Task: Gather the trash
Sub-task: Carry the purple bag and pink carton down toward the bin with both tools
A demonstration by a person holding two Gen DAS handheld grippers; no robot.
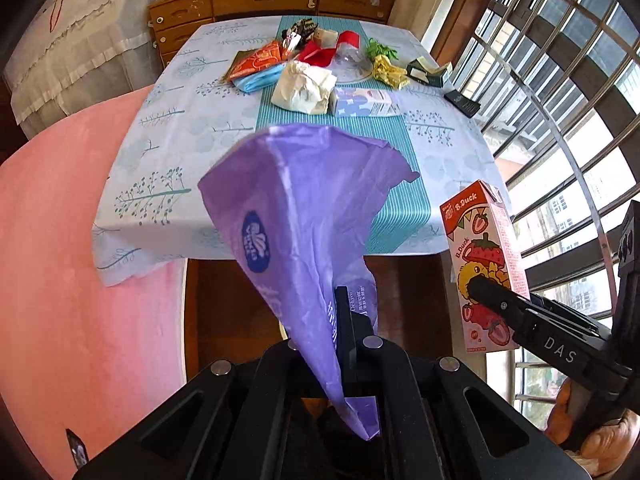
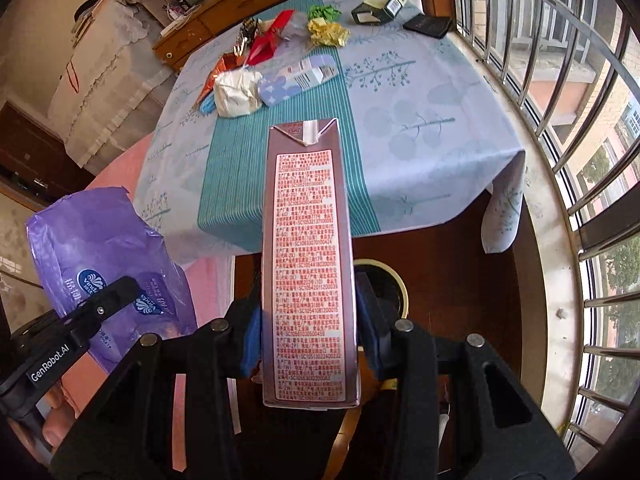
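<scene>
My left gripper (image 1: 340, 344) is shut on a purple plastic bag (image 1: 308, 208), held up off the table's near edge; the bag also shows at the left of the right wrist view (image 2: 104, 256). My right gripper (image 2: 308, 320) is shut on a pink strawberry milk carton (image 2: 308, 264), held upright; the carton shows at the right of the left wrist view (image 1: 482, 264), to the right of the bag. More trash lies at the far end of the table (image 1: 168, 152): a crumpled white paper (image 1: 306, 86), a blue-white carton (image 1: 364, 102), an orange wrapper (image 1: 260, 60), yellow foil (image 1: 388, 70).
A pink cloth-covered seat (image 1: 60, 260) is left of the table. A barred window (image 1: 560, 100) runs along the right. A wooden dresser (image 1: 272, 0) stands behind the table. Small dark boxes (image 1: 430, 70) lie at the table's far right. A tape roll (image 2: 384, 280) lies below the table edge.
</scene>
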